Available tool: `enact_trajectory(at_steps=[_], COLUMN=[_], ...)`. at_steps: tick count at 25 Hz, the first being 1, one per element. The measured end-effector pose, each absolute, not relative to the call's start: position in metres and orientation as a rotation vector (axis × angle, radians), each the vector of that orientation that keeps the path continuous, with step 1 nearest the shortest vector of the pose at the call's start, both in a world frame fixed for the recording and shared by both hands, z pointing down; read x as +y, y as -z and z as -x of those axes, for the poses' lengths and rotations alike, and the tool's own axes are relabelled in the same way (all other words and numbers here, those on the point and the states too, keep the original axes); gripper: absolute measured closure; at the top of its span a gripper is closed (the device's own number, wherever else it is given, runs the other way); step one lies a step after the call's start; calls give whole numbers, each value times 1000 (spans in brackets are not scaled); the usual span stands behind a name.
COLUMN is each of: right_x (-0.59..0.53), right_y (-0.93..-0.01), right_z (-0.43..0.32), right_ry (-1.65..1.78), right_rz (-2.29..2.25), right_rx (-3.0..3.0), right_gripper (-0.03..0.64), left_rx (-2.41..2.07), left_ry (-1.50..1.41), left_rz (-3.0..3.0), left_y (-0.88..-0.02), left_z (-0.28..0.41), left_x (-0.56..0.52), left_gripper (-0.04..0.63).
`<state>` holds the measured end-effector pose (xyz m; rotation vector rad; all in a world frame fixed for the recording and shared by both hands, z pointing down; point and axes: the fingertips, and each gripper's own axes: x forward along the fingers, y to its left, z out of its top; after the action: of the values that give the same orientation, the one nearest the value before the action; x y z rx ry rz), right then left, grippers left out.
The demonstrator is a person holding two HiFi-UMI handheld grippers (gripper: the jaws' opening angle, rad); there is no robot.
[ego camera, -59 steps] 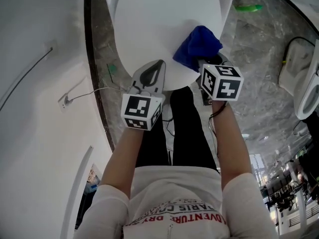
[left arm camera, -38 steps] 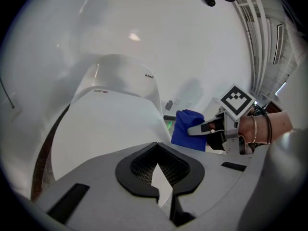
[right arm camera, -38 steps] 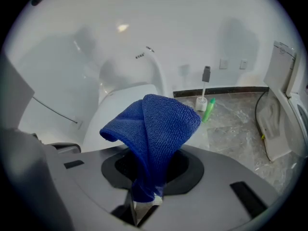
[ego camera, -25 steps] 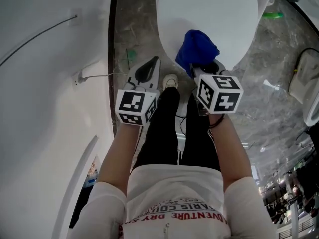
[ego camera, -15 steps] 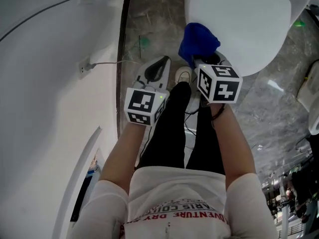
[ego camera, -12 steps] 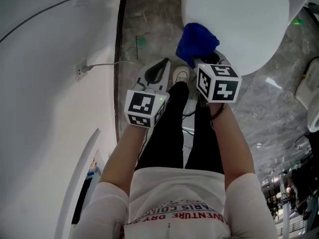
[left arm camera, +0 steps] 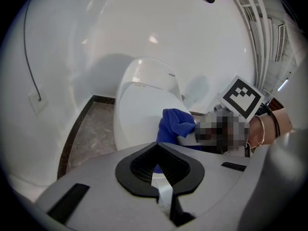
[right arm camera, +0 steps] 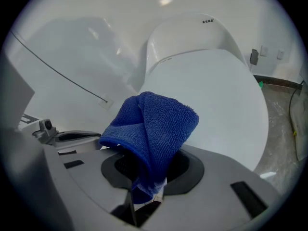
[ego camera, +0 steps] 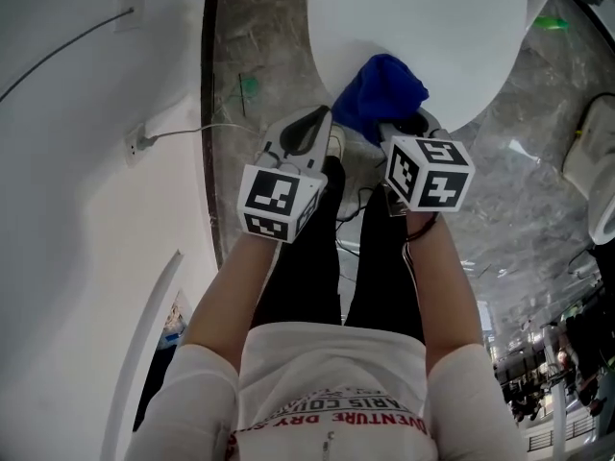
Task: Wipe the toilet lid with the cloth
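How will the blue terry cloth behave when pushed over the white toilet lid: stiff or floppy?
Probably floppy: the blue terry cloth bunches in soft folds at the right gripper, shut on it. Likely light, since one pinched edge carries it. Its looped pile should drag rather than slip on the smooth white toilet lid.

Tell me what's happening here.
A person stands over a closed white toilet lid, with tongs in each hand. The right tongs are shut on a blue cloth at the lid's near edge; whether it touches is unclear. The left tongs are shut and empty, just off that edge.
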<state>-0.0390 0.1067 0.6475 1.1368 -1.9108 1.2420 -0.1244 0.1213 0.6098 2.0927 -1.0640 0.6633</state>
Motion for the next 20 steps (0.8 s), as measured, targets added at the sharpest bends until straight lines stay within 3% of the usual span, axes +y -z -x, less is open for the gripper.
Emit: enact_trajectory(at_steps=[12, 20], right_x=[136, 143], right_y=[-655, -668], right_z=[-116, -175], right_ry=[-1248, -1211], right_rz=[-1215, -1176], right_rx=[-1828, -1824], right_gripper=[529, 529], left_rx=[-982, -1048], left_ry=[-656, -628], left_rz=[-2128, -2079], left_y=[-595, -595], left_z=[-20, -80], left_x=[138, 152], left_gripper=[589, 589])
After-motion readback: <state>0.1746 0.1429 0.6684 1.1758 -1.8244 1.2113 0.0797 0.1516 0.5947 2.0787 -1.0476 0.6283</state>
